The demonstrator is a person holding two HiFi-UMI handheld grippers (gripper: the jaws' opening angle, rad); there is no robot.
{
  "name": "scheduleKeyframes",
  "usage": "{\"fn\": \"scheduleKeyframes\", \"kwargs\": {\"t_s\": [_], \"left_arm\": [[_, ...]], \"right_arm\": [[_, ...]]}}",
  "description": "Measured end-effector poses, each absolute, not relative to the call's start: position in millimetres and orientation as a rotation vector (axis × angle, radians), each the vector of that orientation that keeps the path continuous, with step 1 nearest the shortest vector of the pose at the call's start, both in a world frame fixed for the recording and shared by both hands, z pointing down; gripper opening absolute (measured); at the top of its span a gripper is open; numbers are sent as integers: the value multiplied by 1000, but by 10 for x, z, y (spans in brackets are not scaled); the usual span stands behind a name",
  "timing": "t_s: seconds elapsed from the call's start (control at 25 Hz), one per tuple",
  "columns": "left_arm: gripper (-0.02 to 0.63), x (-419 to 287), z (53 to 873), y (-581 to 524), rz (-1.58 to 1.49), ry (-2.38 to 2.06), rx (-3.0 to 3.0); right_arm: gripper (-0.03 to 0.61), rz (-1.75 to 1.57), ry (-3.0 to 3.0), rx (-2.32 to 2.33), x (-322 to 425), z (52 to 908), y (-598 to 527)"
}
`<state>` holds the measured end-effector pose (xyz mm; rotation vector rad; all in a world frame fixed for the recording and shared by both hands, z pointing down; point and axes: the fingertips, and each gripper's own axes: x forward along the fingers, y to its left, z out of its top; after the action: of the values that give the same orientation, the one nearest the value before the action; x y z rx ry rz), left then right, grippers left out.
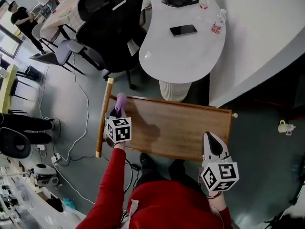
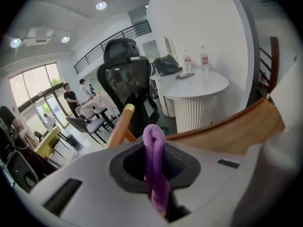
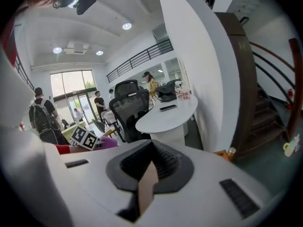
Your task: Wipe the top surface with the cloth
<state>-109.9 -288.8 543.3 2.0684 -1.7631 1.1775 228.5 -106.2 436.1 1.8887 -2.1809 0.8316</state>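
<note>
The wooden top surface (image 1: 181, 128), rimmed like a tray, lies just in front of me in the head view. My left gripper (image 1: 117, 111) hovers at its far left corner, shut on a purple cloth (image 1: 121, 100). That cloth (image 2: 154, 148) sticks up folded between the jaws of the left gripper (image 2: 157, 174), with the wooden top (image 2: 236, 131) beyond it. My right gripper (image 1: 212, 141) sits at the near right edge. In the right gripper view a thin strip of the wooden rim (image 3: 147, 188) is clamped in the right gripper (image 3: 149, 176).
A white oval table (image 1: 186, 51) carrying a phone (image 1: 183, 30) and bottles (image 1: 218, 22) stands just beyond the top. A black office chair (image 1: 114, 23) is at far left. Cables (image 1: 78, 128) trail on the floor at left. A small white cup (image 1: 285, 127) sits on the floor at right.
</note>
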Motion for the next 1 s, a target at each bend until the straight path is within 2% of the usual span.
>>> {"fn": "scheduleKeyframes", "kwargs": {"t_s": [0.16, 0.68, 0.84, 1.0], "left_arm": [[48, -562, 5933, -2907, 1153, -1536, 2083], [48, 3025, 6202, -1498, 1062, -606, 2478], [48, 3654, 6173, -1229, 1039, -473, 2497], [48, 3919, 6218, -1098, 987, -383, 2482]], "right_arm": [[3, 902, -2079, 1978, 2566, 4477, -865], [3, 955, -1805, 2258, 3351, 4487, -200], [3, 964, -1764, 2298, 3410, 4472, -33], [3, 967, -1757, 2328, 3389, 4480, 44]]}}
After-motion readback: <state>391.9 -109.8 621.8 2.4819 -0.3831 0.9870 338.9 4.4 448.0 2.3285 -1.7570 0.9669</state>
